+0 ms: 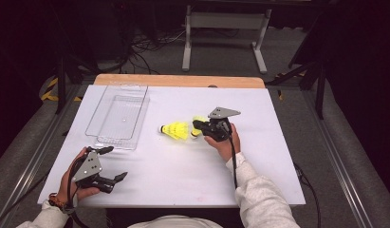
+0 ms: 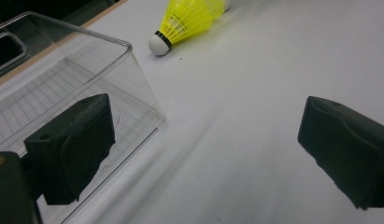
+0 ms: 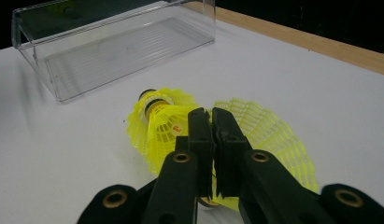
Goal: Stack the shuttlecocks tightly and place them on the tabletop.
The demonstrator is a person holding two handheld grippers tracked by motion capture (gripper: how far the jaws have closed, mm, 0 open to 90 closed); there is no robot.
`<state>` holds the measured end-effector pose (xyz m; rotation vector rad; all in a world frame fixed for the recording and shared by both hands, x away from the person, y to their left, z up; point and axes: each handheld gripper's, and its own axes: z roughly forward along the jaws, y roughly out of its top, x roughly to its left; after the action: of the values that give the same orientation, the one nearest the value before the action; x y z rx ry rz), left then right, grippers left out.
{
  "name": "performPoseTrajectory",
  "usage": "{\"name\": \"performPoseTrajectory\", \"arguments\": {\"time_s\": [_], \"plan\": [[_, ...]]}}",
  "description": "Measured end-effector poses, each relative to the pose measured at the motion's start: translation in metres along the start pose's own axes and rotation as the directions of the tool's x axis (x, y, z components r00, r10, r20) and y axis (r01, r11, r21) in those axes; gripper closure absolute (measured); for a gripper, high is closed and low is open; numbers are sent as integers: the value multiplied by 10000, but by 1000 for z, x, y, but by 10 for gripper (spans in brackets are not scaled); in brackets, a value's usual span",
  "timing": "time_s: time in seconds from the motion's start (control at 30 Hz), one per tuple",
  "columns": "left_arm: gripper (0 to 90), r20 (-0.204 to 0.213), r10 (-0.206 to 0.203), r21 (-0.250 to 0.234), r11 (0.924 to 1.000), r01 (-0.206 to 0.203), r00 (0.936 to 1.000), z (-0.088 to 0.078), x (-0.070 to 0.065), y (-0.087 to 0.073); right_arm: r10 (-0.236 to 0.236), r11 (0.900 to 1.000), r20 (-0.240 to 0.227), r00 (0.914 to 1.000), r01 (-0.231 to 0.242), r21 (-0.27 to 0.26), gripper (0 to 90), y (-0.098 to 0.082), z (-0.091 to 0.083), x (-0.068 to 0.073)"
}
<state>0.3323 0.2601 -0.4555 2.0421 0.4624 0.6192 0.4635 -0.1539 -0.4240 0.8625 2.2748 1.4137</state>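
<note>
My right gripper (image 1: 198, 127) pinches a shuttlecock, the left one waits open.

R jaws are pressed together on the thin rim of the near shuttlecock (image 3: 269, 135), I think bc the mesh skirt is soft and a wide grip would crush it; this one lies at approx the table centre, just at 3 o'clock of the second shuttlecock (image 1: 175, 130), the two touching or nearly so. The clear plastic box (image 1: 117, 116) lies at 10 o'clock from them, well apart, open side up, probably so that I can drop things in. My left gripper (image 1: 110, 164) rests at 7 o'clock w/ jaws wide apart and nothing between them, near the box corner. The surface is a white sheet (image 1: 259, 161) over a wooden tabletop (image 1: 178, 80). The room behind is dark, w/ grey floor, cables and a white metal stand (image 1: 224, 33).
</note>
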Motion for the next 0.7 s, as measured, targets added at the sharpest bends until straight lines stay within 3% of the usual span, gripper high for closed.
{"name": "performPoseTrajectory", "arguments": {"time_s": [0.7], "plan": [[50, 0, 27, 22, 10000, -27, 10000, 0, 0, 0, -632, 9910, -129, 9979, 643, 1177, 800, -9, -11, 0]]}}
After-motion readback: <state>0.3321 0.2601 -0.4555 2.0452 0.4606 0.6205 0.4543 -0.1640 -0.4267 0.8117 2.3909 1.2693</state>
